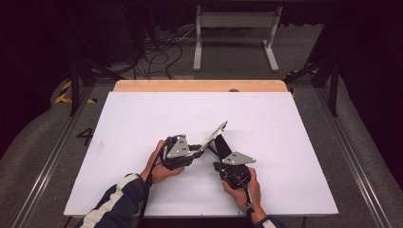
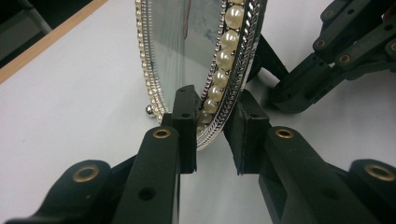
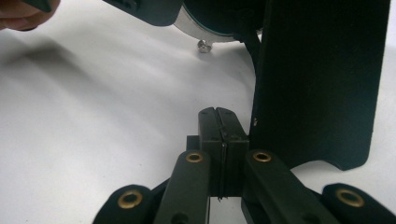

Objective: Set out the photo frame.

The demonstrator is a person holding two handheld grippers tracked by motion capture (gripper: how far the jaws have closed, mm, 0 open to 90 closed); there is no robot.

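Note:
An oval picture frame (image 1: 214, 134) with a silver, pearl-studded rim (image 2: 229, 42) stands tilted on the white table. My left gripper (image 1: 199, 149) is shut on its lower edge, one pad on the glass side and one behind (image 2: 212, 126). A small ball foot (image 2: 149, 109) of the frame rests on the table. The frame's black back stand (image 3: 317, 84) slopes down behind it (image 1: 222, 144). My right gripper (image 3: 223, 126) is shut with nothing visible between its pads, just left of that stand in its own view, and sits at the stand's base (image 1: 217, 164).
A white board (image 1: 142, 123) covers the table, with a strip of wood (image 1: 199, 86) showing along the far edge. Beyond it are a dark floor, cables (image 1: 157, 57) and a white metal stand (image 1: 235, 38). Black rails (image 1: 52, 156) flank the table.

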